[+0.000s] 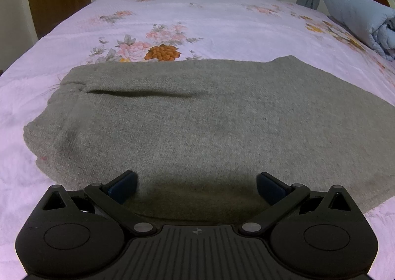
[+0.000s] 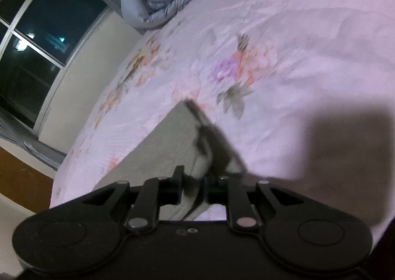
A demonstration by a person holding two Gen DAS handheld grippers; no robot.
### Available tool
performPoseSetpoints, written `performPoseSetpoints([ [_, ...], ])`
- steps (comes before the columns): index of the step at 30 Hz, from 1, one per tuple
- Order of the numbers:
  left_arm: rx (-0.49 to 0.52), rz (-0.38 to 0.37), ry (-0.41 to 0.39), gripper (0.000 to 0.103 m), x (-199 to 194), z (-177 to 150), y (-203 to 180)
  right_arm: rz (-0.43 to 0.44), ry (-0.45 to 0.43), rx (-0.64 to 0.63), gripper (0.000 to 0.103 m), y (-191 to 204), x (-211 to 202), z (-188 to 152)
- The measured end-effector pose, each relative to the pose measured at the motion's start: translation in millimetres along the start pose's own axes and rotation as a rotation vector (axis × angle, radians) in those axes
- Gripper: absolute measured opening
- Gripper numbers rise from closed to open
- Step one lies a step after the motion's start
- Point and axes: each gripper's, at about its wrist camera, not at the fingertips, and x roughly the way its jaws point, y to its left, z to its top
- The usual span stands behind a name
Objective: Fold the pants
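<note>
The pants point(image 1: 197, 117) lay flat on the bedsheet point(image 1: 172, 15) directly ahead of the left gripper point(image 1: 196, 187), already doubled into a broad grey slab with one crease running across its far half; we judged at least one fold made and a further fold or tidying left. The left gripper stood wide apart and empty, fingers just above the near hem. The right gripper point(image 2: 193, 188) was nearly closed, pinching a fold of the pants point(image 2: 170, 146) between its pads. A rolled blue quilt point(image 1: 358, 15) sat well beyond, to the right. Motion blur smeared the right view, so we could not read how many layers it held; waistband and leg ends were not distinguishable.
</note>
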Motion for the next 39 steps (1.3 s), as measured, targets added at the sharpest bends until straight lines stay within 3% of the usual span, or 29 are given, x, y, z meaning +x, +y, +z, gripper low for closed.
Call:
performPoseSetpoints([
  [2,0.0,-0.005,0.001,0.103,0.6,0.3,1.1,-0.042,-0.064,-0.015,0.021,-4.4,-16.4,5.9],
  [4,-0.001,-0.003,0.002,0.103,1.5,0.0,0.5,-0.042,-0.098,-0.01,0.039,-10.2,-21.3,18.1],
  [8,-0.002,0.016,0.009,0.103,3.4,1.4,-2.9,0.029,-0.022,-0.019,0.058,-9.0,8.6,43.6],
  [12,-0.008,0.025,0.016,0.103,4.1,3.0,-4.3,0.073,0.084,-0.05,0.05,-9.8,48.5,58.8],
  [18,-0.029,0.056,0.022,0.103,6.8,4.9,-8.6,0.156,0.203,-0.152,0.047,-2.2,81.0,68.1],
  [20,-0.04,0.072,0.02,0.103,8.1,5.3,-10.8,0.164,0.233,-0.188,0.037,3.0,88.7,71.5],
  [21,-0.043,0.078,0.02,0.103,8.8,5.5,-11.6,0.146,0.244,-0.222,0.02,6.6,91.5,73.3],
  [22,-0.046,0.084,0.019,0.103,9.2,5.7,-12.2,0.138,0.25,-0.256,0.014,11.0,93.1,74.5],
  [24,-0.049,0.091,0.019,0.103,9.5,6.1,-12.9,0.129,0.232,-0.338,0.006,25.0,88.3,77.2],
  [29,-0.05,0.107,-0.024,0.103,7.3,0.1,-14.9,0.078,0.168,-0.456,0.005,53.4,89.9,87.4],
  [31,-0.055,0.117,-0.04,0.103,6.0,-2.3,-16.1,0.016,0.218,-0.431,0.006,45.0,111.6,82.6],
  [33,-0.055,0.121,-0.048,0.103,4.9,-3.1,-16.5,0.022,0.19,-0.374,0.011,35.6,110.2,83.8],
  [37,-0.038,0.136,-0.059,0.103,-1.0,-3.9,-18.0,-0.089,0.012,-0.303,0.017,21.8,60.7,86.5],
  [39,-0.011,0.153,-0.086,0.103,-6.7,-7.5,-23.9,0.0,-0.009,-0.294,0.017,23.7,31.6,76.1],
])
